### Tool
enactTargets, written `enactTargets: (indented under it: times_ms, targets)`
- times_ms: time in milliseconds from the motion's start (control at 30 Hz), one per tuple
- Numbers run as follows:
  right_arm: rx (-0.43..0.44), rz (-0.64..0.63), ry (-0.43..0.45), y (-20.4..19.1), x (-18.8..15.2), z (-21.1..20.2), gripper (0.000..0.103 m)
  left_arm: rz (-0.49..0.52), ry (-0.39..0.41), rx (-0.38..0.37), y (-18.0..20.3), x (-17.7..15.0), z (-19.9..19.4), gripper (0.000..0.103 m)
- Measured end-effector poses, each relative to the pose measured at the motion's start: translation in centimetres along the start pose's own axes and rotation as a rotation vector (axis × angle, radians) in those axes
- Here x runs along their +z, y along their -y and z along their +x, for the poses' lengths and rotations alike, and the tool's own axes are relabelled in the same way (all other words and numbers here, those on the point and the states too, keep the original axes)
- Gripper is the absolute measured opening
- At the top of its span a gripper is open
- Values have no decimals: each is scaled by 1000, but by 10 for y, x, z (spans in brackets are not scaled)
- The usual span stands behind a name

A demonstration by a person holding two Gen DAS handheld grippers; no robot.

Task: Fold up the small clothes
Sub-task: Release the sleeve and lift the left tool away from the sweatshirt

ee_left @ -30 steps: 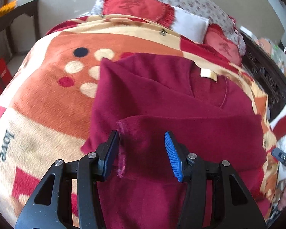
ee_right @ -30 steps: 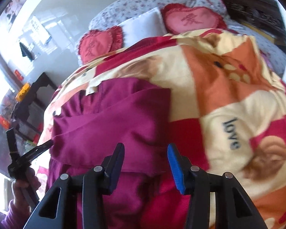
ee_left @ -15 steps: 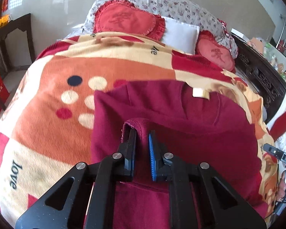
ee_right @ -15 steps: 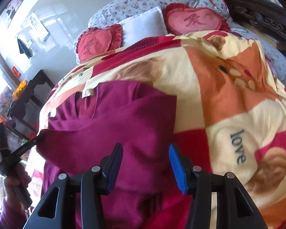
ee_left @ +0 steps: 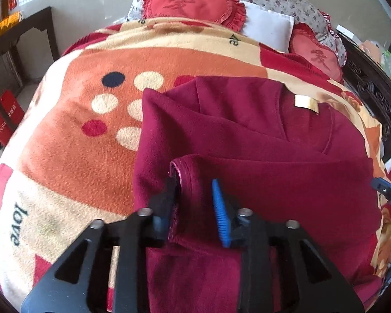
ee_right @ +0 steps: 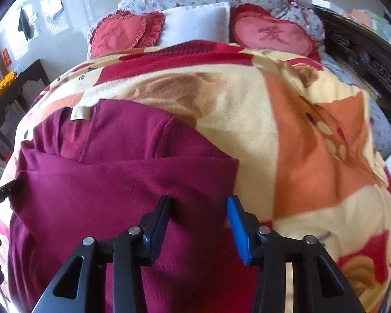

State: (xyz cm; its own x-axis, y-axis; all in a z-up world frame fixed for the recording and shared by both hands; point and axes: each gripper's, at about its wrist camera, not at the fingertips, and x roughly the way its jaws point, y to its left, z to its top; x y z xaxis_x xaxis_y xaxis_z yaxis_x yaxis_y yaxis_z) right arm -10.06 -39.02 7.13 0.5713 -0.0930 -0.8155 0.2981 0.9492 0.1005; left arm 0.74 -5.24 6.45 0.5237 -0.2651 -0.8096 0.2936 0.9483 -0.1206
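Note:
A dark red sweater (ee_left: 247,140) lies on the patterned blanket (ee_left: 73,135), its sleeves folded across the body and a pale neck label (ee_left: 306,103) facing up. My left gripper (ee_left: 194,191) is open, its jaws on either side of the sleeve cuff (ee_left: 185,172) that lies on the sweater's left part. In the right wrist view the sweater (ee_right: 122,172) fills the lower left. My right gripper (ee_right: 199,208) is open and empty over the sweater's right edge. The left gripper's tip (ee_right: 2,191) shows at the sweater's far left.
Two red heart cushions (ee_right: 271,35) and a white pillow (ee_right: 195,24) lie at the head of the bed. A dark carved bed frame (ee_right: 365,60) runs along the right. A dark wooden side table (ee_left: 15,39) stands left of the bed.
My left gripper was open, shut on the sleeve cuff and lifted it, and now stands open again around the cuff. My right gripper stayed open and shifted slightly.

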Motion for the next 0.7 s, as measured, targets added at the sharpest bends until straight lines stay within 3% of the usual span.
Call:
enactTargets:
  times_ms: [100, 267, 333, 500, 700]
  targets:
    - [67, -25, -19, -11, -21, -21, 42, 33, 22, 16, 4, -6, -10, 33]
    - [-11, -83, -127, -18, -58, 3, 42, 56, 21, 54, 10, -16, -16, 33]
    - [12, -47, -129, -12, -61, 11, 43, 50, 13, 66, 11, -22, -20, 33]
    - [73, -4, -84, -6, -58, -28, 45, 56, 18, 71, 16, -37, -40, 33]
    - [185, 46, -64, 15, -77, -92, 49, 93, 26, 69, 25, -56, -66, 33]
